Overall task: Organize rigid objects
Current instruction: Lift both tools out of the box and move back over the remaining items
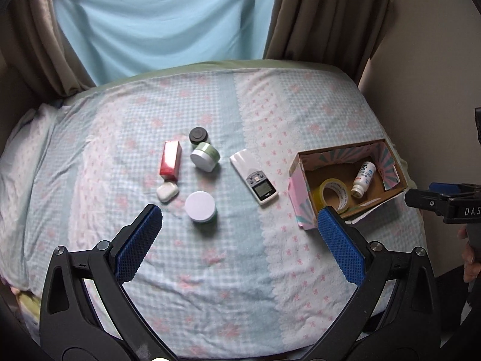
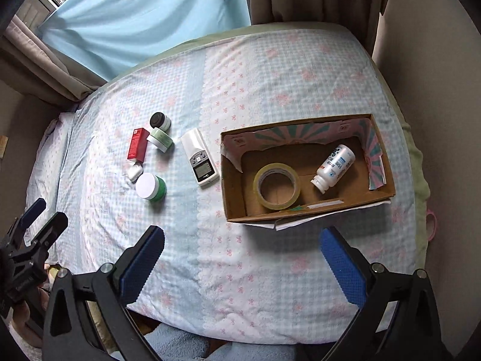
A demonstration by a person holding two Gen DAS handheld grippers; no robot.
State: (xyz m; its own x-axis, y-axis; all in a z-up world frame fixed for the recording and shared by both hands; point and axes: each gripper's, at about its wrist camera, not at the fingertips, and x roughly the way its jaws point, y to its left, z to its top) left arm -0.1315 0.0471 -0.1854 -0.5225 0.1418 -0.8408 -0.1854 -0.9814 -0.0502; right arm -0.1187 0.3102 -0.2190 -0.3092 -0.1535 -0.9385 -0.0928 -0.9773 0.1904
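A cardboard box (image 2: 234,186) sits on the bed at the right and holds a tape roll (image 2: 276,191) and a white bottle (image 2: 333,167). Left of it lie a white remote (image 2: 200,158), a red box (image 2: 137,144), a small white case (image 2: 134,172), a white-lidded green jar (image 2: 151,187), a tilted green jar (image 2: 160,140) and a black-lidded jar (image 2: 160,121). My left gripper (image 1: 240,225) is open and empty above the bed, near the white-lidded jar (image 1: 200,207). My right gripper (image 2: 242,245) is open and empty in front of the box.
The bed (image 1: 240,285) has a checked blue and pink sheet. Curtains (image 1: 165,21) hang behind it and a wall (image 2: 436,60) stands at the right. The box (image 1: 300,207) lies near the bed's right edge.
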